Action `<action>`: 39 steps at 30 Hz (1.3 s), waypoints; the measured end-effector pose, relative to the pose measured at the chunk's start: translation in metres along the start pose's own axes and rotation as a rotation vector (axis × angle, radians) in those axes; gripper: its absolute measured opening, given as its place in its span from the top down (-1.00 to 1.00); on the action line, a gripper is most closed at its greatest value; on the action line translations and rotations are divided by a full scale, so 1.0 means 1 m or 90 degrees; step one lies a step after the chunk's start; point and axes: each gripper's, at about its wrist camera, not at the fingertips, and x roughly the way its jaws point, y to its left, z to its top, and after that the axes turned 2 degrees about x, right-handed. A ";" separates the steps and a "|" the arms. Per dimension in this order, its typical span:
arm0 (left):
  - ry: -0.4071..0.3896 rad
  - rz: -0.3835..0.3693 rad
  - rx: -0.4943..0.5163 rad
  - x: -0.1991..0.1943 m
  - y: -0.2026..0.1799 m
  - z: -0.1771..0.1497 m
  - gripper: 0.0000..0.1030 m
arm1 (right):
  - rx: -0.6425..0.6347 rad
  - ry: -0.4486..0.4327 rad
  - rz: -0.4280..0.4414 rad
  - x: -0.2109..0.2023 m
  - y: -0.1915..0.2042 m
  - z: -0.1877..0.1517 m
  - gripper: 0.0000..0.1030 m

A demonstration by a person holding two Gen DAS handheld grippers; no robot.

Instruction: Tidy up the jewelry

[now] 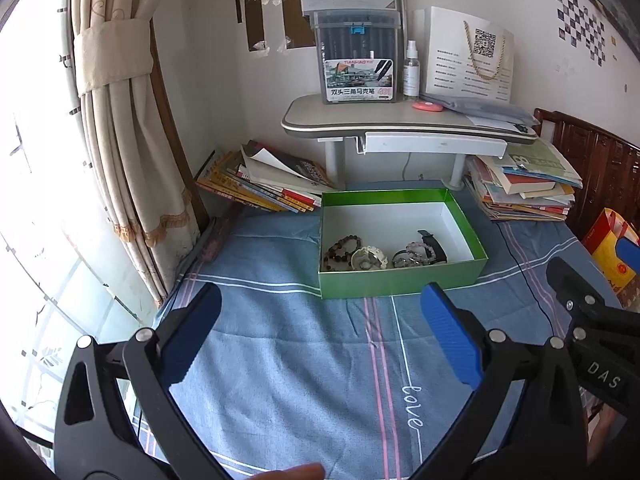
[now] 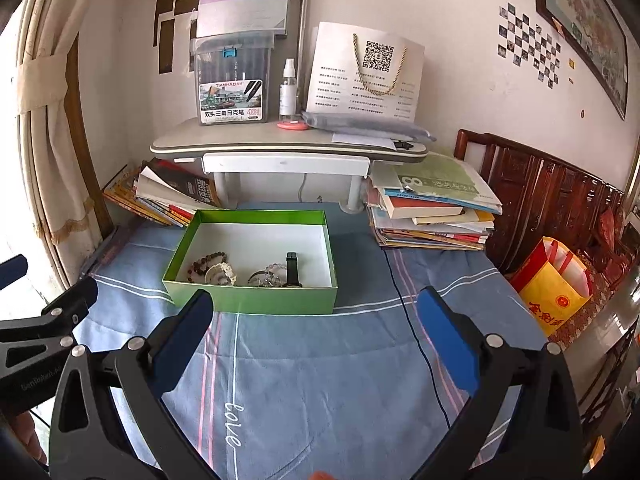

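- The jewelry lies in a green box (image 1: 400, 280) with a white inside, which rests on a blue bedsheet (image 1: 300, 360) with white and pink stripes; all the pieces are bunched along the box's near wall.
- At the left of the row is a dark beaded bracelet (image 2: 208, 262), and just beside it a cream watch (image 2: 222, 273).
- Next comes a cluster of pale and clear bead bracelets (image 2: 269, 276), and at the right end a black-strapped watch (image 2: 293, 270) whose strap points toward the far wall.
- The far half of the box shows bare white floor.
- The left gripper (image 1: 320, 320) hangs above the sheet on the near side of the box, its blue-padded fingers spread wide with nothing between them.
- The right gripper (image 2: 314, 320) hovers the same way, fingers wide apart and holding nothing, the box just beyond its tips.
- Each gripper shows at the edge of the other's view, side by side.
- Behind the box stands a small grey desk (image 2: 288, 146) carrying a marker case (image 2: 232, 80), a spray bottle (image 2: 288, 88) and a white paper bag (image 2: 366, 74).
- Book stacks (image 2: 432, 208) lie on either side of the desk, and a yellow bag (image 2: 552, 284) sits off the sheet to the right.
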 end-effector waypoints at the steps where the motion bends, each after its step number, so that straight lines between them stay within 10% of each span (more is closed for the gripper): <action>1: -0.001 0.000 0.002 -0.001 -0.001 0.000 -0.92 | 0.000 -0.001 0.000 0.000 0.000 0.000 -0.93; 39: -0.013 0.006 0.008 -0.008 -0.004 0.001 -0.92 | 0.004 -0.003 0.005 -0.004 -0.002 -0.001 -0.93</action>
